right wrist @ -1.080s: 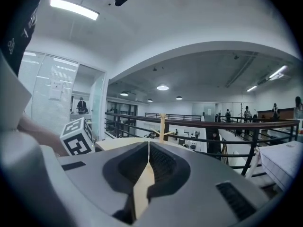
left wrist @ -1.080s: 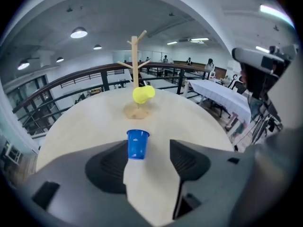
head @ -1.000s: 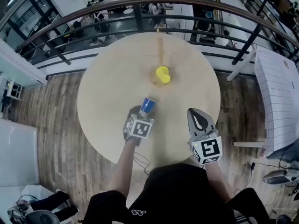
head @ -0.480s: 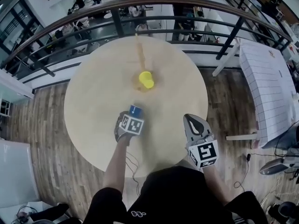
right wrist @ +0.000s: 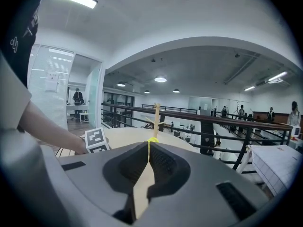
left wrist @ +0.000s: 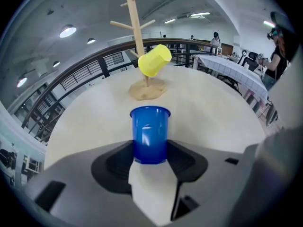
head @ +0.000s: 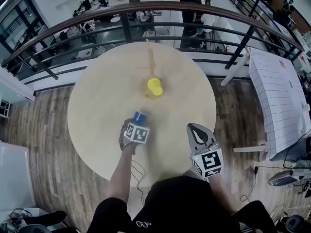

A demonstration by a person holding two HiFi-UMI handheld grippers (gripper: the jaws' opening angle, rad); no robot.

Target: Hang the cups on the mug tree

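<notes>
A blue cup (head: 140,116) (left wrist: 150,134) stands upright on the round wooden table (head: 97,106), between the jaws of my left gripper (head: 138,122) (left wrist: 150,150). Those jaws are closing, and their pads meet the cup's lower sides. Beyond it stands the wooden mug tree (head: 151,57) (left wrist: 135,22), with a yellow cup (head: 155,86) (left wrist: 154,60) hanging on a low peg. My right gripper (head: 197,130) (right wrist: 148,143) is shut and empty, held at the table's near right edge. It points toward the mug tree (right wrist: 156,115).
A dark curved railing (head: 146,8) runs behind the table, with a drop to a lower floor beyond it. A white-clothed table (head: 282,96) stands to the right. Wooden floor surrounds the round table. The person's arms and dark shirt fill the bottom of the head view.
The left gripper has stayed around the blue cup and its jaws have narrowed onto it. The head camera shifted, so the table sits differently in view. The right gripper has barely moved.
</notes>
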